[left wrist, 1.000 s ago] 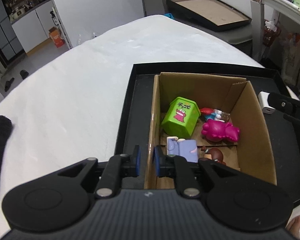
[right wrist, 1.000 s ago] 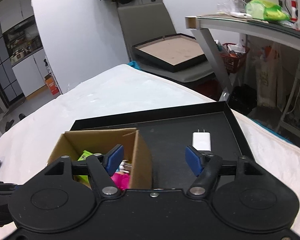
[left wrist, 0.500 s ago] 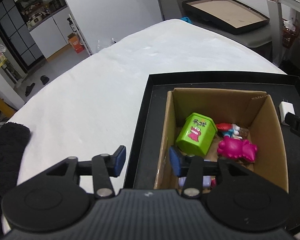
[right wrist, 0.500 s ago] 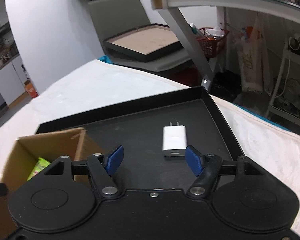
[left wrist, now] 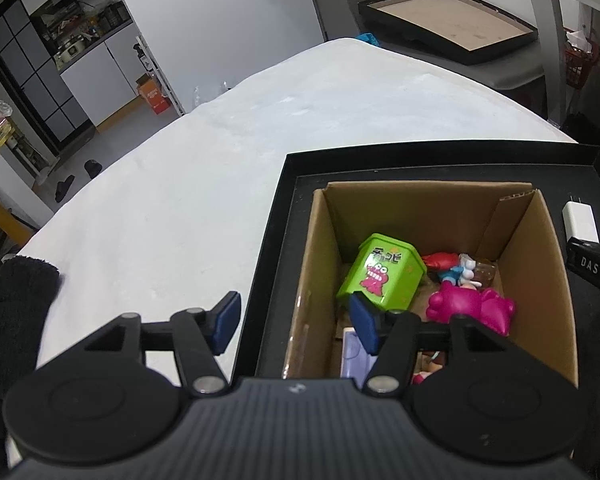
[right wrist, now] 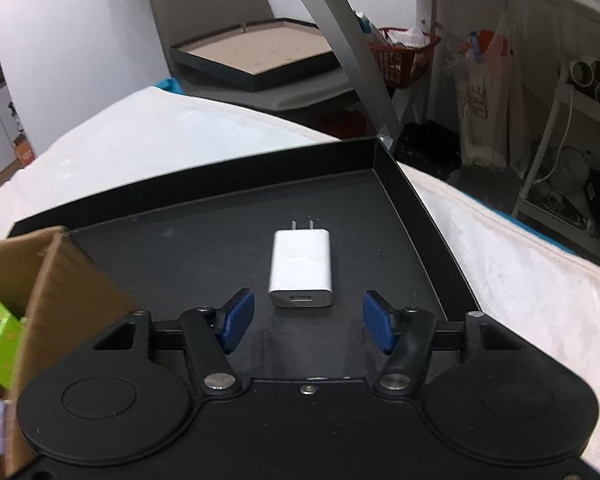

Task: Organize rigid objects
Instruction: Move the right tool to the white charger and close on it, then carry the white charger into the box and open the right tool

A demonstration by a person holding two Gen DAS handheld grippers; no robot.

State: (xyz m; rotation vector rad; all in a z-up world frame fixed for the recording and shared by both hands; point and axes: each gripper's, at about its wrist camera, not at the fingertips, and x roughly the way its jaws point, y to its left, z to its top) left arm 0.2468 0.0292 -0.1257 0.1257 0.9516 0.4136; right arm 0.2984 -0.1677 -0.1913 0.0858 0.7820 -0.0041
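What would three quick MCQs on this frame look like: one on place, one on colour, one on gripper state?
1. Where is the white charger?
A. in the cardboard box
B. on the black tray, outside the box
C. on the white cover

2. What colour is the tin in the cardboard box?
A. green
B. blue
C. orange

3. What is the right gripper doing?
A. clamped on the charger
B. open, empty, charger just ahead
C. holding the box wall

Key: 1 B, it lies on the black tray floor beside the box; 2 A, bright green; 3 B, fingers apart, touching nothing.
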